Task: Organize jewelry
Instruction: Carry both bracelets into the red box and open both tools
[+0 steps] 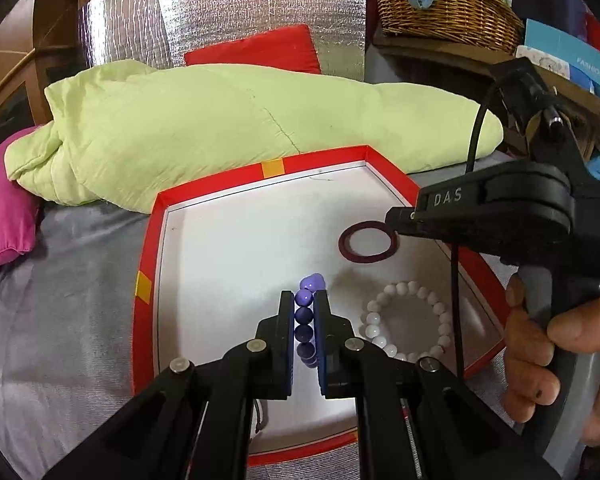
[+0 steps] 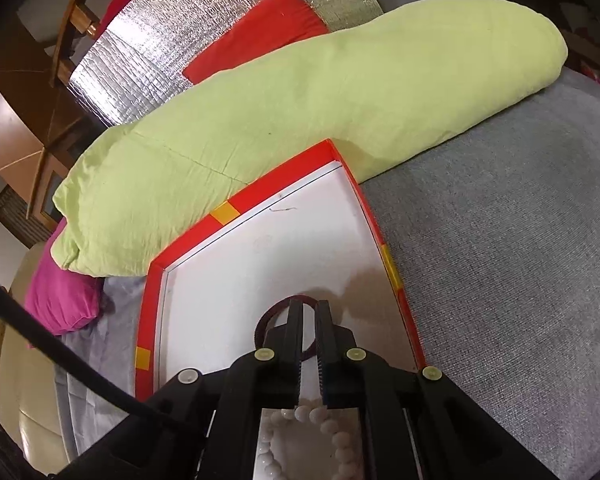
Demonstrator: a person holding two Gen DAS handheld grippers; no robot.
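Note:
A red-rimmed tray [image 1: 204, 192] with a white floor lies on the grey bed; it also shows in the right wrist view [image 2: 256, 188]. My left gripper [image 1: 304, 300] is shut on a purple bead bracelet [image 1: 305, 314] over the tray. A white bead bracelet [image 1: 408, 322] lies to its right, also seen in the right wrist view [image 2: 328, 416]. A dark red bangle [image 1: 367, 243] lies farther back. My right gripper [image 2: 309, 306] has its jaws nearly together around the bangle's rim [image 2: 266, 318]; in the left wrist view its tip [image 1: 394, 222] touches the bangle.
A pale green quilt [image 1: 220, 120] lies behind the tray. A pink pillow [image 1: 4, 208] is at the left, a red cushion [image 1: 260, 48] and silver foil panel behind. A wicker basket [image 1: 444, 0] and boxes stand at back right. Grey bedcover [image 2: 500, 260] lies right of the tray.

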